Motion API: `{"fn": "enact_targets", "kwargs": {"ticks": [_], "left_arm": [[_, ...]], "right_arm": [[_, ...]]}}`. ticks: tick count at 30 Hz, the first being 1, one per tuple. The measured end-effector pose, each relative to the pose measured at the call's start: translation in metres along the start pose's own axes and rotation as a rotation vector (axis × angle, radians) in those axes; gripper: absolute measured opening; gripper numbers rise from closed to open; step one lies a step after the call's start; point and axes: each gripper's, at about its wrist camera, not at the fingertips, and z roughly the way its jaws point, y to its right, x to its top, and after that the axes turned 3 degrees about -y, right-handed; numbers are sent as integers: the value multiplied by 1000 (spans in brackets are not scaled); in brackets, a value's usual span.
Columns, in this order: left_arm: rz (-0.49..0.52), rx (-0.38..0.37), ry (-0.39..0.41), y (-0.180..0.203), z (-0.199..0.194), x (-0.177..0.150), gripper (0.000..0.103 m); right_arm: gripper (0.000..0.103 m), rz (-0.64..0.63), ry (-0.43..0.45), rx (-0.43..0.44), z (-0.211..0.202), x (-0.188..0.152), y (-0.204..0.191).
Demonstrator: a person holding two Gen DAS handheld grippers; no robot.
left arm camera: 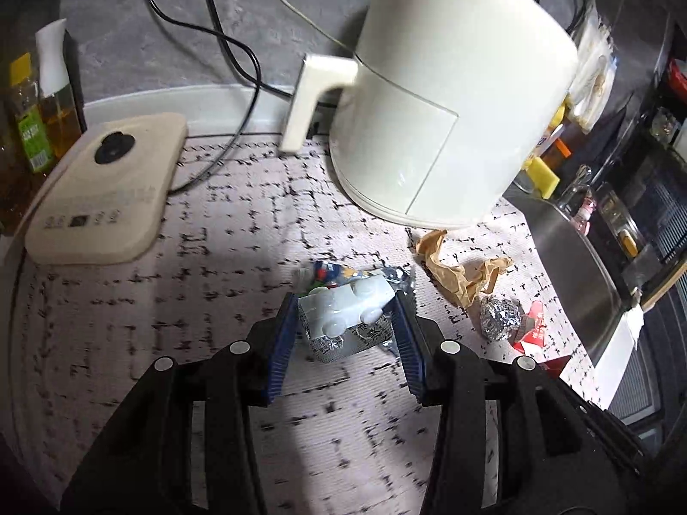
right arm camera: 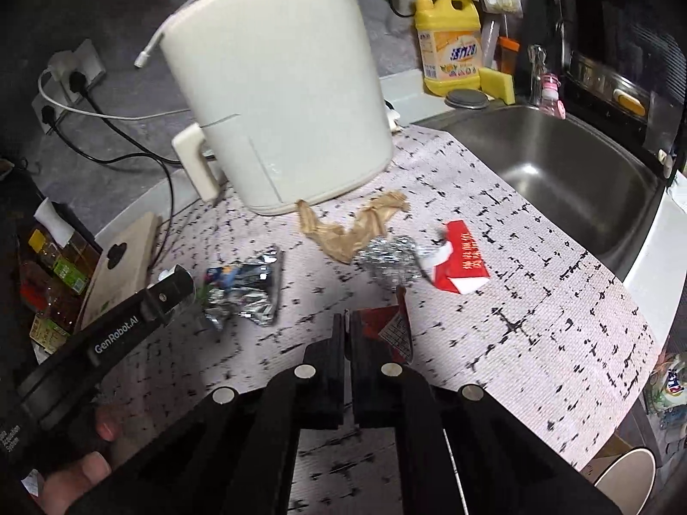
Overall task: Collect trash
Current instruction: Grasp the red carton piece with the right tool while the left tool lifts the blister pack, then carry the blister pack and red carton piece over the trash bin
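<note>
Cream air fryer (right arm camera: 279,98), yellow detergent bottle (right arm camera: 448,45), black-flecked white counter mat (right arm camera: 536,300)

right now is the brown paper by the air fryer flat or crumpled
Crumpled. The brown paper lies twisted and creased on the counter mat in both views, one end touching the base of the white air fryer.

The left wrist camera sits low and close over the patterned counter mat (left arm camera: 206,257), facing the back wall, with the white appliance (left arm camera: 451,98) looming far right and the flat beige scale (left arm camera: 107,189) at far left. The right wrist camera rides a little higher and further right, angled toward the sink (right arm camera: 571,180) (its basin fills the far right). Both views share the appliance (right arm camera: 279,98), the brown crumpled paper (left arm camera: 459,272) (right arm camera: 348,231), the foil ball (left arm camera: 500,315) (right arm camera: 390,259) and the red packet (left arm camera: 532,326) (right arm camera: 461,264).
</note>
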Motion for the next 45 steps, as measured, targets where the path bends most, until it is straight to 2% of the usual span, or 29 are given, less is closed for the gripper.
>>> {"fn": "enact_targets", "kwargs": {"ticks": [13, 22, 31, 34, 36, 39, 45], "left_arm": [[77, -52, 55, -44, -51, 2, 44], [118, -90, 91, -43, -80, -5, 44], [158, -130, 121, 1, -108, -38, 44], [157, -146, 93, 21, -118, -55, 44], [221, -139, 115, 41, -125, -69, 44], [233, -156, 86, 57, -128, -86, 44], [247, -171, 66, 77, -136, -117, 44]], "right_arm": [[3, 26, 103, -16, -45, -30, -61], [3, 39, 148, -29, -75, -45, -67], [3, 73, 211, -36, -129, -69, -23], [3, 99, 211, -42, -150, -81, -1], [3, 105, 241, -62, -164, -90, 13], [3, 171, 212, -49, -174, -104, 38], [3, 181, 215, -85, -192, -129, 66]]}}
